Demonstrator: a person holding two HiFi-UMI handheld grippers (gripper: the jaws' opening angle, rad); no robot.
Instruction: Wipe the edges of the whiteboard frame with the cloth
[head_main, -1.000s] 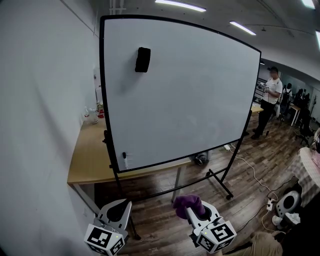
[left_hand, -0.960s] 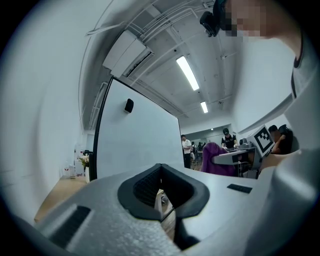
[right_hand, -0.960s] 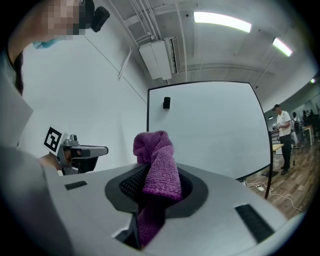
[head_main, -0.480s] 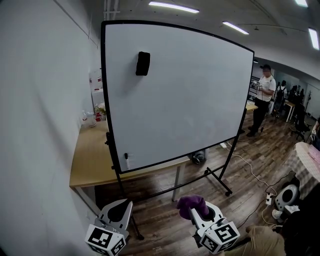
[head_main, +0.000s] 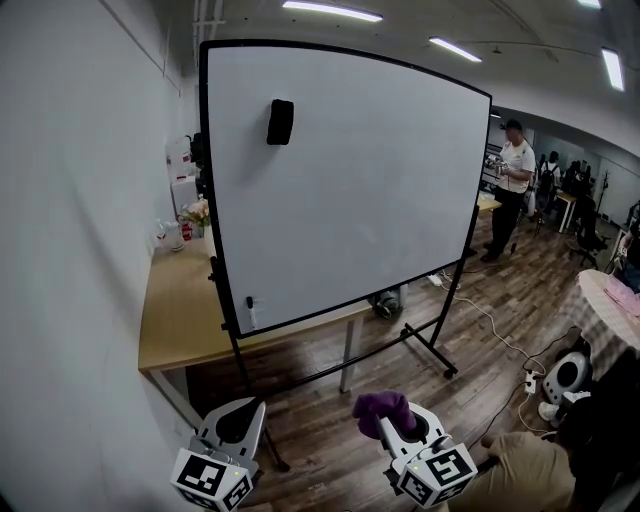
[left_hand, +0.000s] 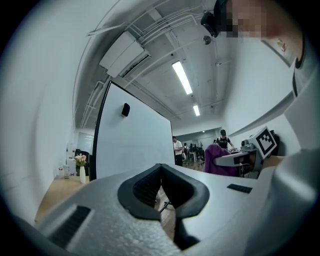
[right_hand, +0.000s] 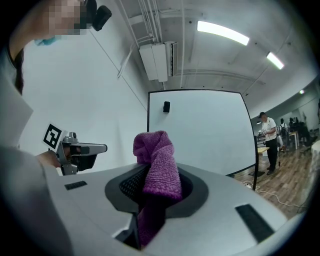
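1. the only print i can see is the black-and-white square markers (head_main: 437, 468) on my cubes (patterns, not words).
2. my right gripper (right_hand: 155, 186) is clamped on the cloth (right_hand: 159, 162), a purple terry wad bunched up above the jaws, held low and well apart from the whiteboard (head_main: 360, 190) and its black frame (head_main: 206, 200).
3. my left gripper (left_hand: 161, 186) has its jaws closed together with nothing between them.
4. since a second ago the board has drifted slightly left in the head view, and both grippers stay low.

Bottles (head_main: 165, 237) and a flower vase (head_main: 197, 215) stood on the wooden surface (head_main: 175, 320); the whiteboard stand (head_main: 430, 350) and a power strip (head_main: 531, 383) rested on the plank floor (head_main: 310, 430)
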